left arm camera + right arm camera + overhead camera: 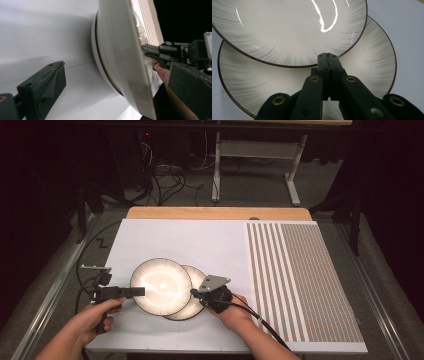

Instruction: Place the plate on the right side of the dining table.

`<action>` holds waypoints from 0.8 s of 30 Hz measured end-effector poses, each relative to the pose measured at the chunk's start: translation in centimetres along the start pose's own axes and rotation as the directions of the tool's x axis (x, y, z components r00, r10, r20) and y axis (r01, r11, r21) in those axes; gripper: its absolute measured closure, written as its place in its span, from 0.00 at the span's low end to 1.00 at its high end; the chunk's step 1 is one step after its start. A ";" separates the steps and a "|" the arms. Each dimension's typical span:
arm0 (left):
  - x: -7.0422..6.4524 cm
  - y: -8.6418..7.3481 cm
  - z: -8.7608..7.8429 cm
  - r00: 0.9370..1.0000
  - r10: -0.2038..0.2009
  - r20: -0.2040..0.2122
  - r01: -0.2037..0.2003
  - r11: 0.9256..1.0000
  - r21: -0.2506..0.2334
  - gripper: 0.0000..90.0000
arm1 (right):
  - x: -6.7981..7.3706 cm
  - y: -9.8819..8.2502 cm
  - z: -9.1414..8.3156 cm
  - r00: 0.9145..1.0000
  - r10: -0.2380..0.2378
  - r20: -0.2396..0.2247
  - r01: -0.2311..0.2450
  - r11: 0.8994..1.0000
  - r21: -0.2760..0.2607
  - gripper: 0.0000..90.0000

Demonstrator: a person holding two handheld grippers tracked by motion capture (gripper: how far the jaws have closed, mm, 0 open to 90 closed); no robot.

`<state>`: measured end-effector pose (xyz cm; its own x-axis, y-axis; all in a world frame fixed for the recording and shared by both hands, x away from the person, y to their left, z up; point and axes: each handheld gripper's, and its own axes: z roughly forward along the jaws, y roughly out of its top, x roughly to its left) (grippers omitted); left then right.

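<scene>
Upper plate [161, 284] lies tilted across the lower plate [196, 300], both on the white sheet [200, 240] at the counter's near-left. Left gripper [134, 291] fingers straddle the upper plate's left rim; can't tell if they pinch it. Right gripper [196, 293] fingers together, tips just above the lower plate at the upper plate's right edge. Striped mat [300, 280] to the right.

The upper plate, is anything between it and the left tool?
Nothing visible. The upper plate overlaps the lower plate, and the left tool is already at its left rim, its edge between the open jaws.
</scene>
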<state>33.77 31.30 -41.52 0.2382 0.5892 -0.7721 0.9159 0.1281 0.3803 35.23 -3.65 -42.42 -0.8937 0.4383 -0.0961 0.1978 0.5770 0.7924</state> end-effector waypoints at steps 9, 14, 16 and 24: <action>-0.2 0.9 0.2 0.999 -0.036 -0.004 0.036 0.998 0.042 0.06 | -0.1 0.0 0.0 1.000 -0.001 0.003 0.001 1.000 0.008 1.00; -0.8 1.7 0.0 0.999 -0.043 -0.011 0.044 0.997 0.062 0.09 | -0.1 0.0 0.0 1.000 -0.001 0.005 0.001 1.000 0.007 1.00; -0.8 2.0 -0.1 0.998 -0.054 -0.009 0.055 0.997 0.062 0.11 | -0.1 0.0 0.0 1.000 -0.002 0.006 0.002 1.000 0.006 1.00; -0.5 2.6 -0.2 0.996 -0.085 0.023 0.083 0.993 0.079 0.31 | 0.0 -0.1 0.0 1.000 -0.002 0.008 0.002 1.000 0.004 1.00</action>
<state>35.95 31.50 -40.09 0.1665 0.5574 -0.8134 0.9552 0.1136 0.2733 35.27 -3.67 -42.48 -0.8909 0.4426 -0.1023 0.1979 0.5808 0.7896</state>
